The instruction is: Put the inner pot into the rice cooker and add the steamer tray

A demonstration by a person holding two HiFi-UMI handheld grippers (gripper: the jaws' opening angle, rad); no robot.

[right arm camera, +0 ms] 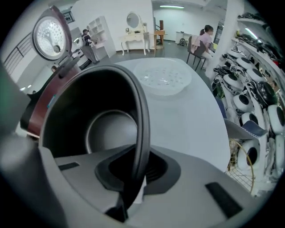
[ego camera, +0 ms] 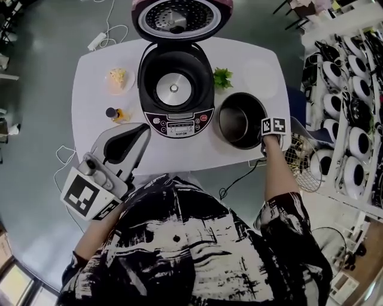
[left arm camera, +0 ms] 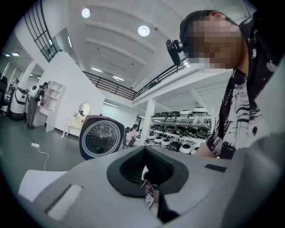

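White table (ego camera: 90, 98), rounded corners.

Rice cooker (ego camera: 175, 89) at the middle of the far edge. Lid (ego camera: 181, 18) stands up and open. Cavity bare, heating plate visible.

Inner pot (ego camera: 239, 119), dark, upright on the table by the near right corner, just beside the cooker's right side, not yet in the cooker.

Left gripper (ego camera: 143, 128) hangs over the near left edge, pointing level toward the cooker. Jaws together, nothing between them.

Right gripper (right arm camera: 133, 182) points steeply down at the pot's near right rim. Jaws clenched on the rim, one inside the wall, one outside.

Steamer tray (right arm camera: 162, 78), pale and perforated, lies flat at the far right corner, apart from the pot.

Plate (ego camera: 118, 79) with food near the far left corner.

Small green plant (ego camera: 222, 77) between cooker and tray.

Small bottle (ego camera: 114, 113) near the left edge, beside the cooker's front.
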